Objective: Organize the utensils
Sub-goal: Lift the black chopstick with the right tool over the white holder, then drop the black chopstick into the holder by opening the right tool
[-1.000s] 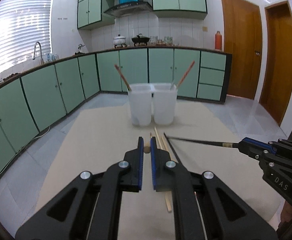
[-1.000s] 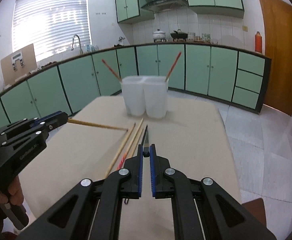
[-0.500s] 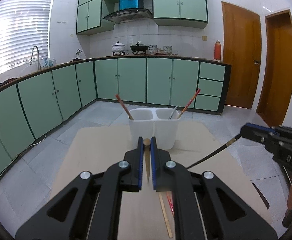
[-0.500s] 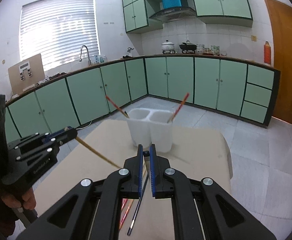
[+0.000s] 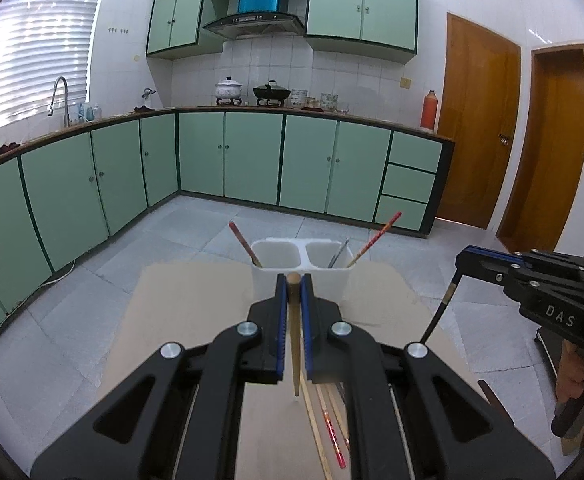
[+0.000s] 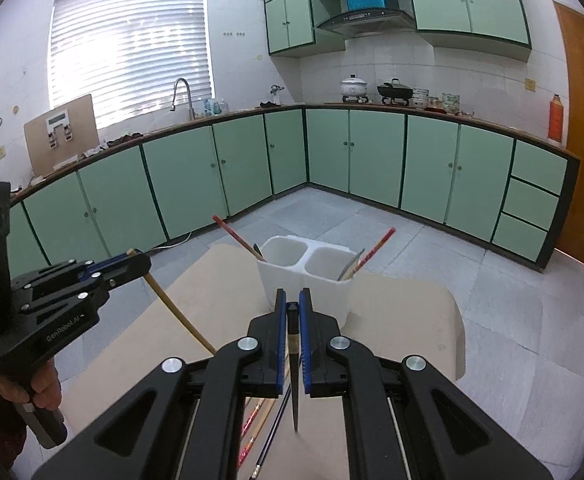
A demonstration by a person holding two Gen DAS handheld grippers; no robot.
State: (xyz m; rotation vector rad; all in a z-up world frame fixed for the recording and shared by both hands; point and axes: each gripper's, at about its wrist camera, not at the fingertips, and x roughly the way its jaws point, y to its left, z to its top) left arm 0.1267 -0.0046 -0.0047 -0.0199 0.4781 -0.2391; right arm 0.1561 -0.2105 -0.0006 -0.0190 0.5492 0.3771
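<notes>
My left gripper (image 5: 293, 280) is shut on a light wooden chopstick (image 5: 295, 344) that hangs tip down above the table. My right gripper (image 6: 292, 304) is shut on a black chopstick (image 6: 294, 380), also hanging tip down. Each gripper shows in the other view: the right gripper (image 5: 461, 260) with its black chopstick (image 5: 435, 316), the left gripper (image 6: 136, 258) with its wooden chopstick (image 6: 180, 316). Ahead stands a white two-compartment holder (image 5: 331, 276) (image 6: 276, 280). A red chopstick (image 5: 242, 242) leans in its left cup, another red chopstick (image 5: 375, 236) and a grey utensil (image 5: 337, 254) in the right cup.
Several loose chopsticks (image 5: 327, 428) (image 6: 260, 420) lie on the beige table (image 5: 188, 312) (image 6: 403, 320) below the grippers. Green kitchen cabinets (image 5: 252, 160) ring the tiled floor, and wooden doors (image 5: 479, 128) stand at the right.
Both grippers have risen from the table, each lifting its chopstick, which swung from lying level to hanging tip down. The holder now sits lower in both views.
</notes>
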